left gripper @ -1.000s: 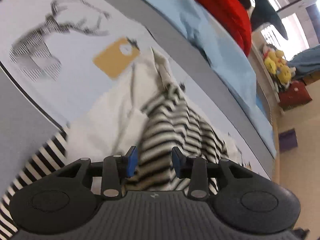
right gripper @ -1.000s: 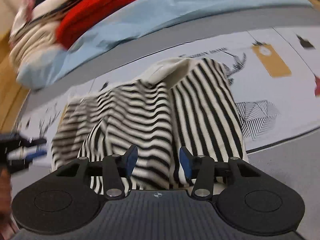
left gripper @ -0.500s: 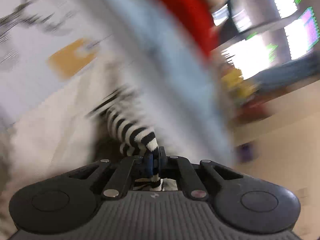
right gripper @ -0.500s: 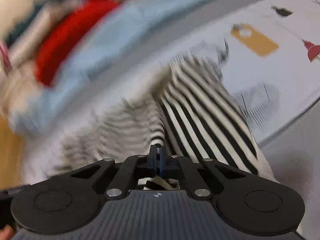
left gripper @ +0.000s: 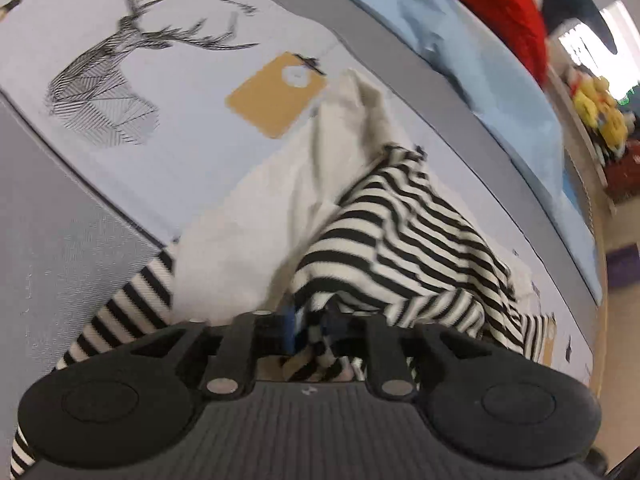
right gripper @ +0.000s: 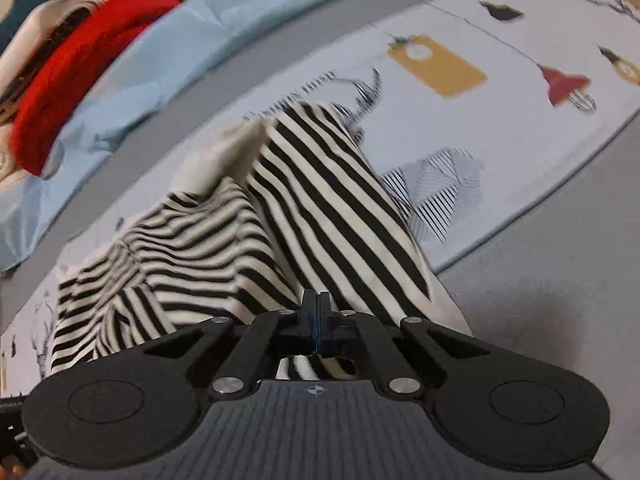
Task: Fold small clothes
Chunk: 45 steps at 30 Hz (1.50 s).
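Holding the striped garment [right gripper: 320, 216] in my right gripper [right gripper: 316, 320], jaws pressed tight together on a fold of its near edge. My left gripper [left gripper: 308, 328] sits over another bunch of the same garment [left gripper: 404, 240]; its jaws are opening, with striped cloth between the blue pads, which stand apart and look clear of it. Garment lies crumpled in the middle of the printed sheet [left gripper: 168, 160], cream lining [left gripper: 256, 240] turned up on the left side in the left wrist view. One striped edge [left gripper: 128, 304] runs off the sheet's near border onto the plain grey cover [left gripper: 52, 240]. Far side: grey band [right gripper: 224, 96], then a rumpled light blue cloth [right gripper: 160, 56] and a red bundle [right gripper: 80, 64] behind it, close to the garment's far tip. Printed deer head [left gripper: 104, 80] and mustard tag print [left gripper: 276, 96] lie flat on the sheet, far left of the garment in the left view; that stretch is bare. In the right view, bare sheet to the right of the garment, with a red lamp print [right gripper: 564, 84], and open grey cover [right gripper: 540, 304] near right. Bed edge drops to the floor [left gripper: 616, 312] at far right of the left view, beyond the light blue cloth.
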### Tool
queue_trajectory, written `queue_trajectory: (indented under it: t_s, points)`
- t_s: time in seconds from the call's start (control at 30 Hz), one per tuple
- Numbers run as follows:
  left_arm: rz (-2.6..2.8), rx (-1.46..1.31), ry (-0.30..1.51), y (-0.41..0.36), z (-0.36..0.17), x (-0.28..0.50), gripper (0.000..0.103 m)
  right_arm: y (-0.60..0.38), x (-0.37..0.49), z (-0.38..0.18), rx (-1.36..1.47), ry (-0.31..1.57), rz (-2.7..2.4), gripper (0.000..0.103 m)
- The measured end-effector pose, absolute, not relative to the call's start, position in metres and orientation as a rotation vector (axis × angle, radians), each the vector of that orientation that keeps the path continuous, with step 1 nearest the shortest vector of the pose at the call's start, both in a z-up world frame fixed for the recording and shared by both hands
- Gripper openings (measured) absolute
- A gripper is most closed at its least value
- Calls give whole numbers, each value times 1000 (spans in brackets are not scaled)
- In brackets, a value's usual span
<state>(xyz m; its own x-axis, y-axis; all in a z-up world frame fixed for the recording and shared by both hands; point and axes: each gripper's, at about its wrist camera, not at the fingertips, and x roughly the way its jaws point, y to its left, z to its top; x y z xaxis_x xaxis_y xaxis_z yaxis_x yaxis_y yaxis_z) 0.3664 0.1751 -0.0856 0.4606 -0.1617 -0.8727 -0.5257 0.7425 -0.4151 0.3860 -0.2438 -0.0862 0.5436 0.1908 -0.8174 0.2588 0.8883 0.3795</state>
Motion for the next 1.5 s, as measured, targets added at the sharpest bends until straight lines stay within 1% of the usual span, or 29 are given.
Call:
queue_trajectory:
  t_s: [0.03,0.13,0.2,0.27,0.37,0.43,0.53,0.57,0.6,0.7,0.8,0.9,0.97,1.07,1.23,1.3,1.43,1.5]
  points:
    - [242,-735,1085,172,-85,366,46,-242,385,-80,489,964,-30,3]
    - [262,-670,1032,167,-69,369,47,-240,380,-65,474,844,14,3]
    - [263,-617,969,162,-57,368,47,-237,381,-59,476,798,74,5]
    - [219,-582,928,153,-50,370,47,-231,382,-56,487,781,152,17]
    - [113,-555,920,139,-45,375,46,-221,387,-59,480,827,250,26]
    - [58,-551,951,133,-48,377,46,-213,390,-69,480,902,300,26]
    - [84,-503,1115,127,-71,385,46,-201,396,-94,365,1090,234,26]
    - [114,-491,1157,127,-79,385,44,-201,397,-103,323,1141,197,25]
    - [133,-499,1177,129,-84,384,40,-203,397,-108,317,1165,177,25]
    - [133,-498,1150,130,-77,383,40,-204,396,-105,330,1157,189,25]
    - [130,-459,1111,126,-70,380,40,-201,396,-91,344,1099,214,25]
    - [143,-462,1160,126,-82,380,40,-201,392,-86,359,1077,218,25]
    - [153,-470,1178,127,-86,382,40,-201,392,-91,318,1110,187,25]
    - [155,-476,1165,128,-78,382,40,-201,393,-98,315,1157,171,25]
    - [126,-476,1091,127,-47,371,41,-205,387,-67,323,1063,198,26]
    - [112,-443,1021,125,-28,361,42,-208,380,-48,322,998,211,26]
    - [108,-291,838,113,7,315,43,-210,359,-10,292,845,221,26]
    - [115,-192,789,103,20,284,43,-215,340,10,283,769,207,26]
